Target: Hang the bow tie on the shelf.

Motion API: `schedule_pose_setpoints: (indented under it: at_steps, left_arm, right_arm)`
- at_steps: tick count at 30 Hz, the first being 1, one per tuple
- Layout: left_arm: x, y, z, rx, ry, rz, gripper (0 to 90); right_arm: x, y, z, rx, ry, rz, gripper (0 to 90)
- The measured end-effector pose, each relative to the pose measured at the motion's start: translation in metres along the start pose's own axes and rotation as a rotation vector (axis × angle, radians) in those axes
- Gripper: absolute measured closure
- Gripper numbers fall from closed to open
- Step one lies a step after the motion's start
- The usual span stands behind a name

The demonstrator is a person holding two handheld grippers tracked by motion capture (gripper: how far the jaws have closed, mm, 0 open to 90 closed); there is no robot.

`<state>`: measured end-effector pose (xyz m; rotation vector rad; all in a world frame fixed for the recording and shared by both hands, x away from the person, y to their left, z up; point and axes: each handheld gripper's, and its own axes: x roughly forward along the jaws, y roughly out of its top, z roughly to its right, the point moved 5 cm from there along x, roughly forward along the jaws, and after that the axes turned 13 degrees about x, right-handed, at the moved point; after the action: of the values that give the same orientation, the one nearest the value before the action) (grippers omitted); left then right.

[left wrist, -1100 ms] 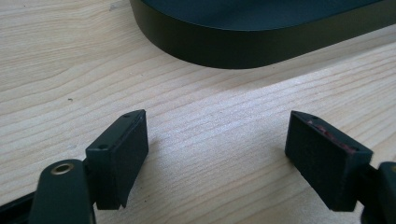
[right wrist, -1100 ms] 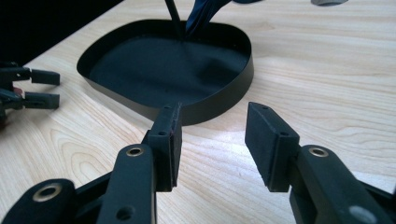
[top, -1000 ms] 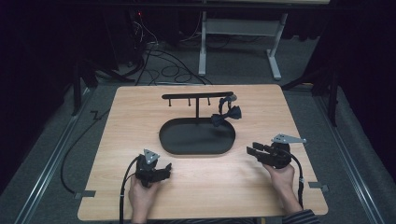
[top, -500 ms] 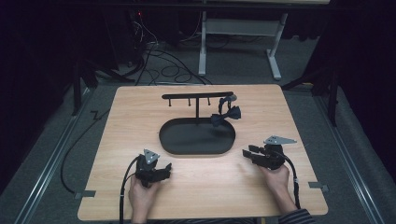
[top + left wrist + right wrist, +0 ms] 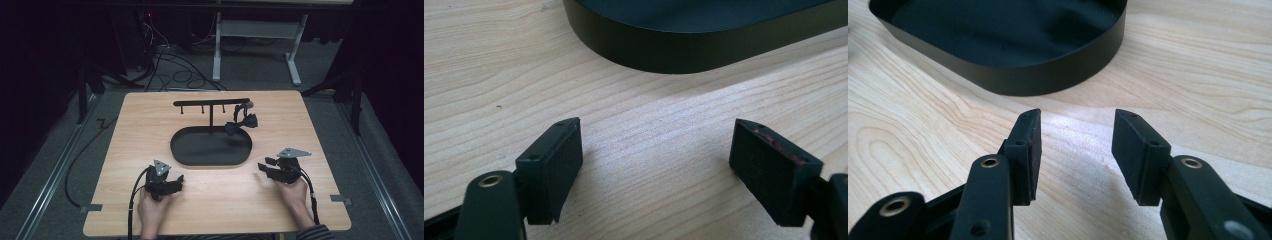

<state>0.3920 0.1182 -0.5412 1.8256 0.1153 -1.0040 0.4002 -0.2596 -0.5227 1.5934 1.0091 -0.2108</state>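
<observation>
One wooden table [image 5: 125,150] stands on grey carpet [image 5: 50,165].

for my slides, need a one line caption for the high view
Two hand-held grippers, left and right, rest open before a black oval tray.

Wooden table [image 5: 125,150] sitting on grey carpet [image 5: 55,150]. Black cables [image 5: 170,60] lying tangled on floor beyond far edge. White desk frame [image 5: 250,35] standing behind them. Metal rails [image 5: 55,170] running along floor at both sides. Background staying dark, details unreadable.
</observation>
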Motion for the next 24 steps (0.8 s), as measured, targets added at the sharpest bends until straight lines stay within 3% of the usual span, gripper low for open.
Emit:
schedule_pose_setpoints:
  at_steps: [3,12,21,24]
  left_arm:
    - [0.000,0.000,0.000,-0.001,0.000,0.000,21.6]
    - [0.000,0.000,0.000,0.001,-0.001,0.000,21.4]
    - [0.000,0.000,0.000,0.001,-0.001,0.000,21.3]
    - [0.000,0.000,0.000,0.002,0.000,0.000,21.1]
  right_arm:
    - [0.001,-0.002,-0.001,-0.026,-0.020,-0.005,56.5]
    - [0.006,-0.006,-0.003,-0.030,-0.038,-0.023,55.5]
    - [0.012,-0.010,-0.006,-0.086,-0.072,-0.044,49.0]
    - [0.014,-0.011,-0.009,-0.116,-0.112,-0.045,43.2]
